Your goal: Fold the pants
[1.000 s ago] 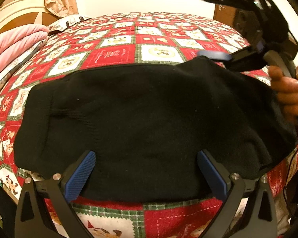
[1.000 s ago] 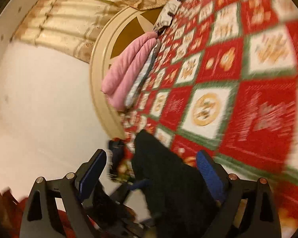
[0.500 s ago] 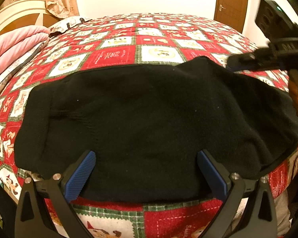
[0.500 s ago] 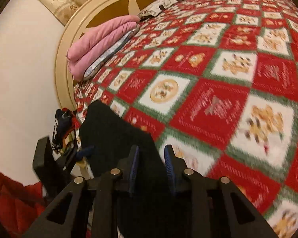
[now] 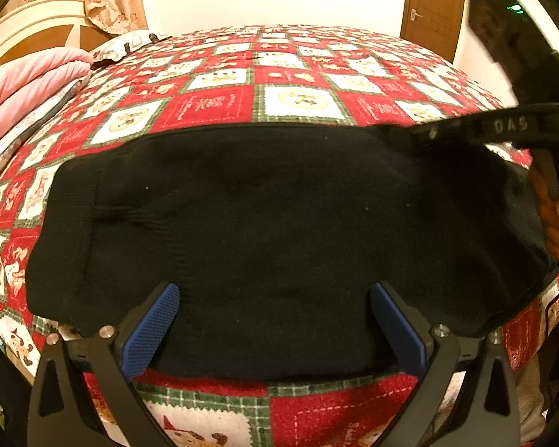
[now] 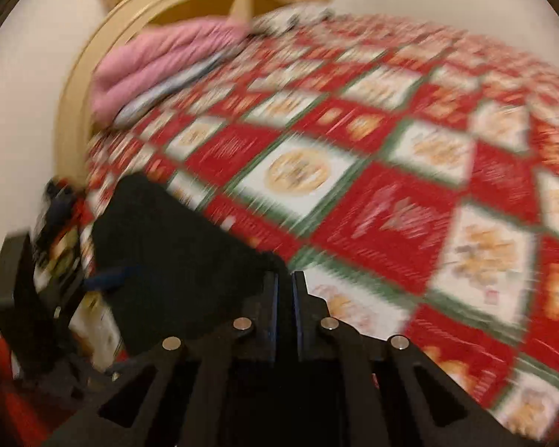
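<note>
Pants (image 5: 264, 231): black, soft knit, spread wide across the near edge of the bed, ribbed band at the left end, right end raised.
Right gripper (image 6: 284, 290): clenched on the pants' far right edge; view blurred.
Left gripper (image 5: 274, 320): spread wide, blue pads (image 5: 151, 329) over the near hem, grasping nothing.
Bedspread (image 5: 298, 100): red, white and green patchwork squares.
Pink blanket (image 5: 22, 89): folded, far left.

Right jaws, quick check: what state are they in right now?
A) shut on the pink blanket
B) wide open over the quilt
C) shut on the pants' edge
C: the right gripper has its jaws pressed together on the black pants.
</note>
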`<action>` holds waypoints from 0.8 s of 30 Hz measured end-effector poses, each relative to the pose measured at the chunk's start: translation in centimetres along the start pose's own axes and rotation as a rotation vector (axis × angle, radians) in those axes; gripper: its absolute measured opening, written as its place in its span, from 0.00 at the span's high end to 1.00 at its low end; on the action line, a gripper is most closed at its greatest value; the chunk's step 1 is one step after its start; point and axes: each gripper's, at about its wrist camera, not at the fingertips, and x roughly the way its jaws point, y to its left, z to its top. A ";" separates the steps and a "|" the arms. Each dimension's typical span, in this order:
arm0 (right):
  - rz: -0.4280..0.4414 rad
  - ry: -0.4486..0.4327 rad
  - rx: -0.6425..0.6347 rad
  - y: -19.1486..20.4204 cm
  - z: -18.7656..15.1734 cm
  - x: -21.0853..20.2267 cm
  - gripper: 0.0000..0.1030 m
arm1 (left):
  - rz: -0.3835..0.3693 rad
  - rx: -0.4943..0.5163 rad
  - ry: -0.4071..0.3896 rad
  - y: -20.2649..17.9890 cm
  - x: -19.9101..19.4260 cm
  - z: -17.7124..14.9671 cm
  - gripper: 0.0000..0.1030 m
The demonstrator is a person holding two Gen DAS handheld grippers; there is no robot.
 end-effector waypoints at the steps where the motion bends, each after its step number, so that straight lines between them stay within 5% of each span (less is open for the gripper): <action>1: -0.045 -0.044 0.005 0.0 0.1 -0.8 0.94 | 0.000 0.000 -0.002 0.0 0.0 0.0 0.00; 3: -0.140 -0.104 -0.020 1.0 0.1 -1.2 0.94 | 0.000 -0.004 -0.006 -0.1 0.0 0.1 0.00; 6: -0.292 -0.106 -0.145 3.7 0.1 1.4 0.94 | 0.008 -0.007 -0.007 -0.1 0.1 0.1 0.00; 9: -0.354 -0.052 -0.208 4.3 0.0 4.7 0.94 | 0.004 -0.009 -0.008 0.0 0.0 0.0 0.00; 13: -0.232 -0.033 -0.115 2.0 0.7 3.4 0.88 | 0.002 -0.009 -0.001 0.0 0.0 0.2 0.00; 15: -0.133 -0.073 0.017 -0.4 0.7 0.7 0.63 | 0.002 -0.006 -0.003 0.0 0.1 0.1 0.00; 17: -0.168 -0.140 0.099 -2.1 0.5 -1.8 0.50 | 0.001 -0.006 -0.005 0.0 0.1 0.0 0.00; 21: -0.254 -0.179 0.074 -2.7 -1.0 -5.2 0.50 | 0.002 -0.005 -0.006 -0.1 0.0 0.0 0.00; 24: -0.199 -0.153 0.043 -1.1 -2.3 -5.1 0.51 | 0.003 -0.004 -0.005 -0.1 0.0 0.0 0.00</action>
